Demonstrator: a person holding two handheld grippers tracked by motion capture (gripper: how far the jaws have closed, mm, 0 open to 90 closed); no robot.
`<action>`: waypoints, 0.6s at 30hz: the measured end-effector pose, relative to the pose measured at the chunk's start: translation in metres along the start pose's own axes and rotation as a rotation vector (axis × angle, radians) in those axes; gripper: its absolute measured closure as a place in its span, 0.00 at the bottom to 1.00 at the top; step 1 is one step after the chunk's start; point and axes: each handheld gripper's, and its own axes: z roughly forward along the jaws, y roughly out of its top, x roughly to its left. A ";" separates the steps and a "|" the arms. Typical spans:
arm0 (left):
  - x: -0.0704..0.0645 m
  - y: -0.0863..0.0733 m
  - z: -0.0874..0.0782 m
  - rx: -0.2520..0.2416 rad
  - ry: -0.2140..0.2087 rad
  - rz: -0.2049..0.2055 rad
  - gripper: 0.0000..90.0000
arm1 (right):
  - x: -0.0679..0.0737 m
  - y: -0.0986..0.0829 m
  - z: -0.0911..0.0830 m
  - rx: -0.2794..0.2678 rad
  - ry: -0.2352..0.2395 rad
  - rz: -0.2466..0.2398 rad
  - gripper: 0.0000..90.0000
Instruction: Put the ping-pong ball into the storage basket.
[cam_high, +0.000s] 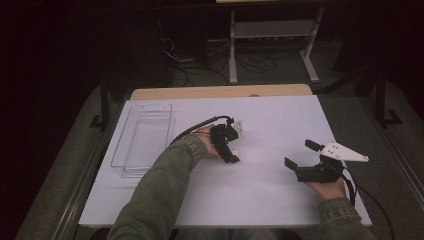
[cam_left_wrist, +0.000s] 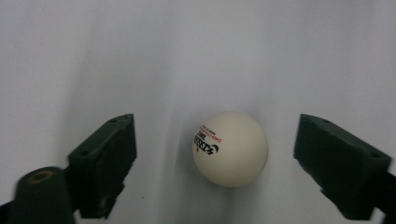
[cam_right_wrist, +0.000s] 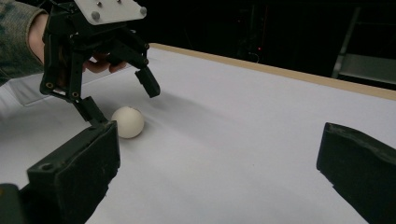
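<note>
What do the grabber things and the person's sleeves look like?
Both grippers are black, boxy frames with two blocky black jaws. The right gripper carries a white three-cornered plate with small screws; the left gripper has one too. A black cable trails from each. The person wears olive-green sleeves with buttoned cuffs.

We are holding the left gripper (cam_high: 231, 146) over the middle of the white table (cam_high: 260, 190), jaws pointing down w/ a pale ball (cam_high: 234, 150) barely showing beneath. The right gripper (cam_high: 301, 157) is hovering near the right edge, jaws spread. A clear tray (cam_high: 131, 150) is lying at left.
</note>
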 end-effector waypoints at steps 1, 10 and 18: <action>0.000 -0.001 0.000 0.000 -0.002 -0.004 0.16 | 0.000 0.000 0.000 0.000 0.000 0.000 0.00; -0.001 -0.003 0.002 0.002 -0.016 0.001 0.26 | 0.000 0.000 0.000 0.002 0.000 -0.001 0.00; -0.002 -0.002 0.005 -0.002 -0.026 0.006 0.35 | 0.000 0.000 0.000 0.003 0.000 -0.002 0.00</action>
